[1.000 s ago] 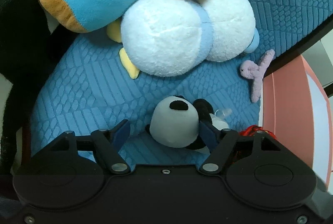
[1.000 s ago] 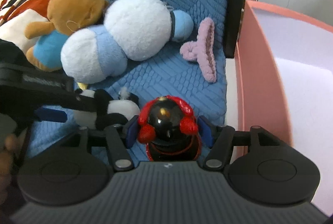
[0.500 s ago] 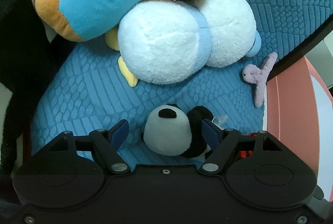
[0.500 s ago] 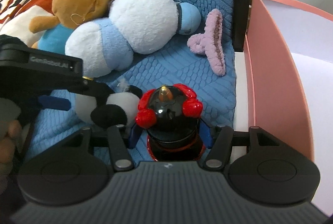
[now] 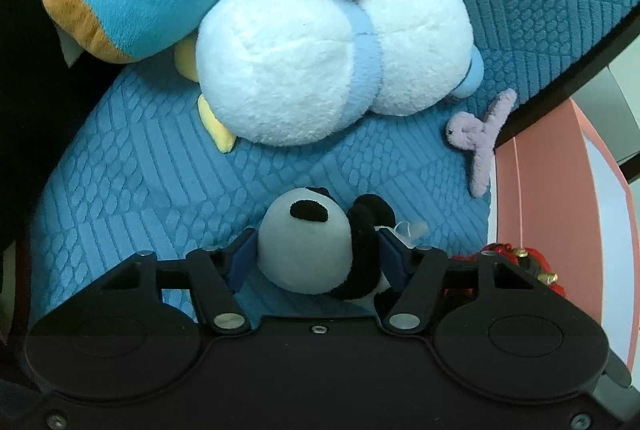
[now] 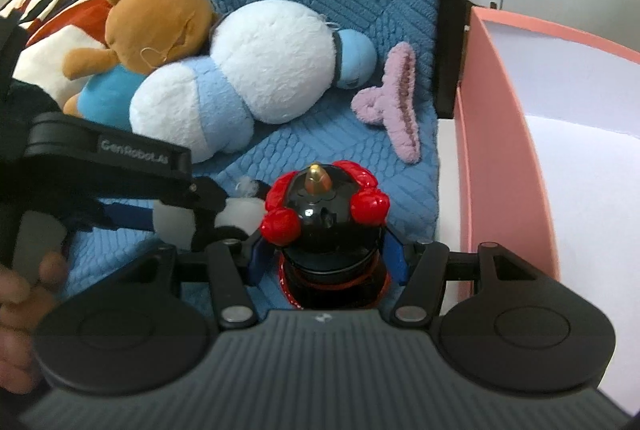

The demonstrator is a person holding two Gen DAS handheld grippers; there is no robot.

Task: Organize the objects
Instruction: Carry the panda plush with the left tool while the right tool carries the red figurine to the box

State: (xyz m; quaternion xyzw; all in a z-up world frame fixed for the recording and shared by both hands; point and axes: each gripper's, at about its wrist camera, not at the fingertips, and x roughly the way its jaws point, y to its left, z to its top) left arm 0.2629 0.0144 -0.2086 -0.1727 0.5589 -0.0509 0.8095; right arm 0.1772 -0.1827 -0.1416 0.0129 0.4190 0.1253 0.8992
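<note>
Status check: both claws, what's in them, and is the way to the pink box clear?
Left claw shut on panda plush. Right claw shut on black-and-red figurine. Pink box open alongside, nothing between.

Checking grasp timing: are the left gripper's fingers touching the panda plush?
Touching. The left wrist view shows both blue pads of the left gripper pressed against the sides of the panda plush, with no gap visible.

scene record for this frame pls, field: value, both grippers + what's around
left gripper: shut on panda
right gripper: pads against black-and-red figure
surface: blue cushion
loose items: white-and-blue plush; brown bear leaning on it; purple claw clip
container: pink box, right of cushion, nothing visible inside
panda vs figure: side by side, panda on the left
</note>
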